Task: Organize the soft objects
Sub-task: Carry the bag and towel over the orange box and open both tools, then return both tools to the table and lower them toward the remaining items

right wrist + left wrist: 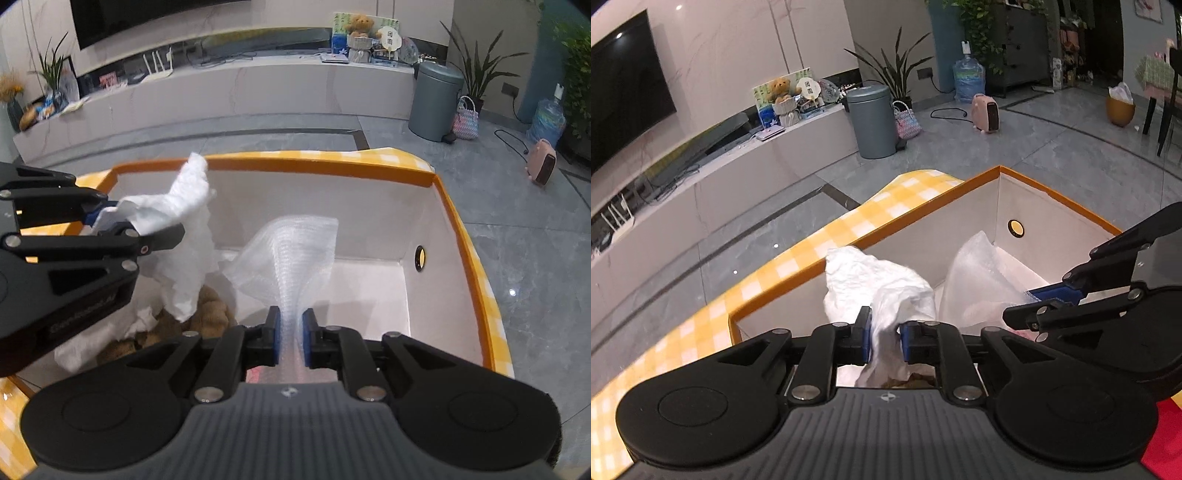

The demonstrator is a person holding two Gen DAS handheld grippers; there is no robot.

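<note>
the left claw (110,221) is reaching in over the left end of the orange-rimmed white box (448,206), and its blue pads (867,332) are pinching a crumpled white tissue sheet (882,284). the sheet is bunching between the pads, with one end sticking up past the box's rim and the rest trailing down into the box. below it, in the box's left part, a brown plush toy (210,314) is lying on the box floor, partly under more white paper (77,347).

near the middle of the box, the right claw (291,339) is pinching a piece of clear bubble wrap (291,251) between its blue pads (307,338). the wrap is narrowing to a thin waist at the pads and fanning out above them, hanging over the white floor of the box. in the left wrist view the same wrap (975,280) is standing just right of the tissue sheet, the two apart from one another. both claws are close to pressed together, each with only its soft sheet filling the gap.

on the box's right wall a round brass-ringed hole (420,258) is showing. the box is sitting on a surface covered with a yellow-and-white checked cloth (827,236). beyond it, on the grey tiled floor, a grey pedal bin (436,99) is standing.
</note>
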